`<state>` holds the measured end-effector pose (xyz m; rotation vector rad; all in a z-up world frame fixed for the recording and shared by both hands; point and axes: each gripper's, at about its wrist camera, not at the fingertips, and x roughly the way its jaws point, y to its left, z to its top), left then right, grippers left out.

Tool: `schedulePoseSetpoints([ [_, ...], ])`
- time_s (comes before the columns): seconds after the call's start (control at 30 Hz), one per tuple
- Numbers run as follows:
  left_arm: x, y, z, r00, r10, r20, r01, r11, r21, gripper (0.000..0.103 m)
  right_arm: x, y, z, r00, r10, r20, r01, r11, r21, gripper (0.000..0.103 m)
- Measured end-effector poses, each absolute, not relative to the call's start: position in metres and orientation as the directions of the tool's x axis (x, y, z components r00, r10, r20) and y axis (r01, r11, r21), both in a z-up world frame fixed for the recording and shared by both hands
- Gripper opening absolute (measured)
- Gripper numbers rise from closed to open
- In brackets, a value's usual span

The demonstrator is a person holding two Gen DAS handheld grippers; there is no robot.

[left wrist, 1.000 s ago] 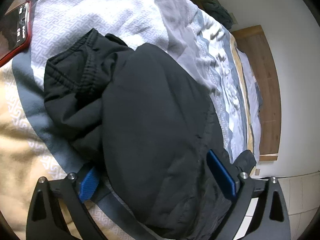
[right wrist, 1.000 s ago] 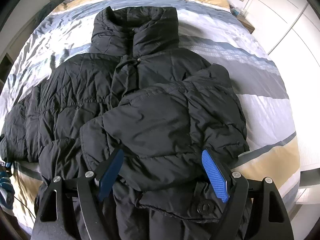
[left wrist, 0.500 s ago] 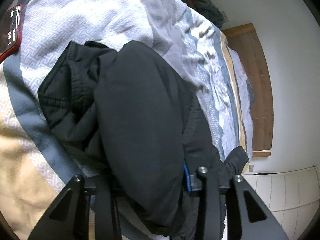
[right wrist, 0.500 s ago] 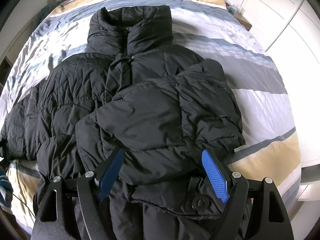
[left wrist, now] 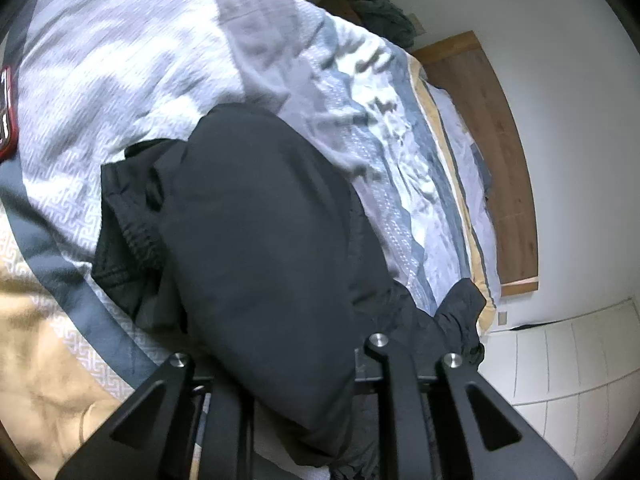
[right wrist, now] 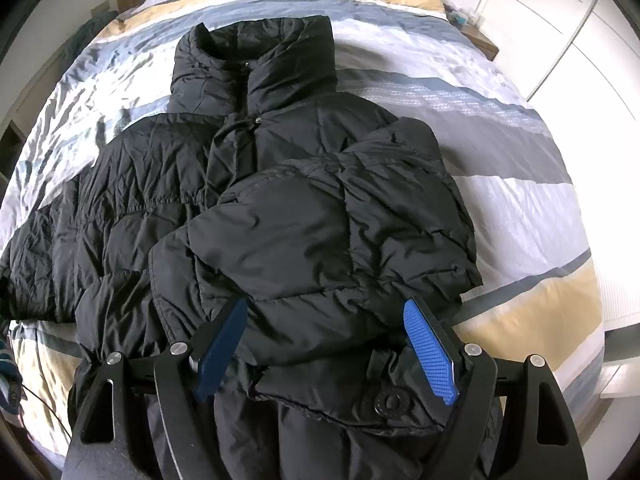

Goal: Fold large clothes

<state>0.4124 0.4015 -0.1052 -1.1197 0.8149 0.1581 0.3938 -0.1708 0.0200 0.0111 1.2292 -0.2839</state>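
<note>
A black puffer jacket (right wrist: pixel 248 168) lies front up on the striped bed, collar toward the headboard. Its right sleeve (right wrist: pixel 332 240) is folded across the chest. My right gripper (right wrist: pixel 324 340) is open, its blue pads on either side of the folded sleeve's cuff end. My left gripper (left wrist: pixel 280 368) is shut on the jacket's left sleeve (left wrist: pixel 256 240), which bulges up between the fingers and hides the pads. The sleeve's elastic cuff (left wrist: pixel 128 216) lies bunched on the duvet beyond it.
The striped duvet (right wrist: pixel 520 208) covers the bed. A wooden headboard (left wrist: pixel 500 140) is at the far end. White wardrobe doors (right wrist: pixel 568 28) stand at the right, and a red-edged phone (left wrist: pixel 6 120) lies at the left edge of the left wrist view.
My left gripper has closed from open onto the left sleeve and lifted it, so the sleeve now bulges upward. My right gripper has stayed open over the folded right sleeve.
</note>
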Motion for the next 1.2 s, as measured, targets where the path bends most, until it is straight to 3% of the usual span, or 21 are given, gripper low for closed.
schedulePoseSetpoints([
  [0.67,0.421,0.369,-0.054,0.714,-0.253,-0.652,-0.402,0.615,-0.679,0.016,0.378,-0.186,0.039,0.346,-0.207,-0.915,0.255,0.959,-0.121,0.08],
  [1.2,0.431,0.29,0.001,0.696,-0.19,-0.693,-0.263,0.83,-0.491,0.015,0.366,-0.228,0.028,0.383,-0.164,-0.909,0.282,0.958,-0.054,0.08],
])
